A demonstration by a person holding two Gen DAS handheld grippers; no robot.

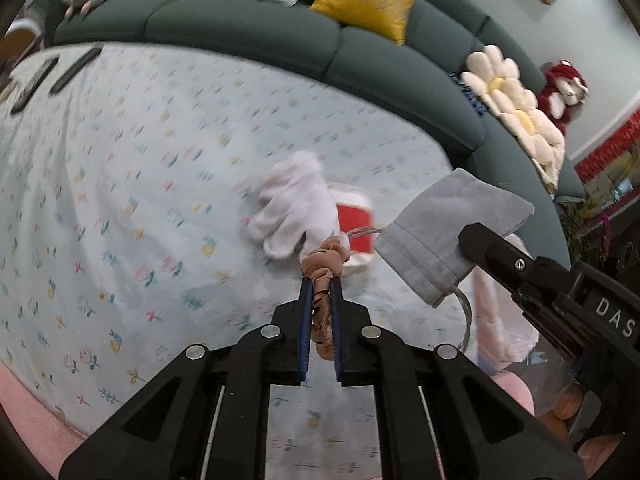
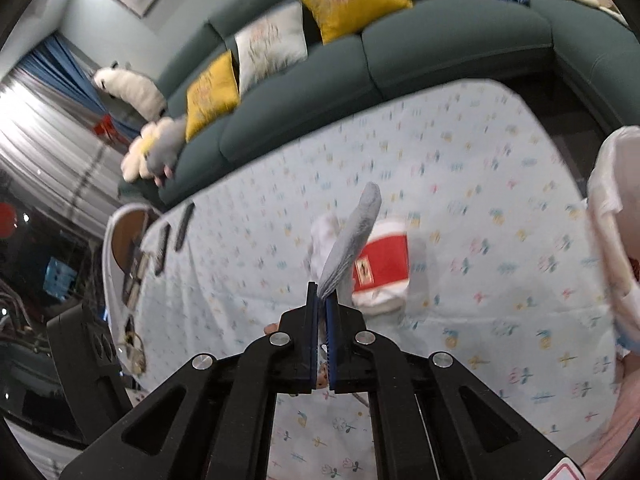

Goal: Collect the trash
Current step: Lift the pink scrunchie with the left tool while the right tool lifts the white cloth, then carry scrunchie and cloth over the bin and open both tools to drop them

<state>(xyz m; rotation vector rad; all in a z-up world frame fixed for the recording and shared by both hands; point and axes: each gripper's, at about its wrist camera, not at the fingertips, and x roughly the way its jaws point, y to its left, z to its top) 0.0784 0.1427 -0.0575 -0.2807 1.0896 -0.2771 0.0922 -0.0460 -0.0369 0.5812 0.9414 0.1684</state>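
Observation:
My left gripper (image 1: 320, 280) is shut on a crumpled brown wrapper (image 1: 326, 264) and holds it above the table. My right gripper (image 2: 322, 294) is shut on a grey cloth pouch (image 2: 352, 236), which also shows in the left wrist view (image 1: 444, 232) held up by the right gripper's black finger (image 1: 480, 240). On the flowered tablecloth (image 1: 140, 200) lie a white glove (image 1: 292, 204) and a red and white paper cup (image 1: 356, 228). In the right wrist view the glove (image 2: 324, 236) and the cup (image 2: 384, 268) lie just behind the pouch.
A white plastic bag (image 2: 612, 220) hangs at the table's right edge; it also shows in the left wrist view (image 1: 500, 320). Two dark remotes (image 2: 176, 232) lie at the far left of the table. A green sofa (image 2: 400, 60) with cushions curves behind the table.

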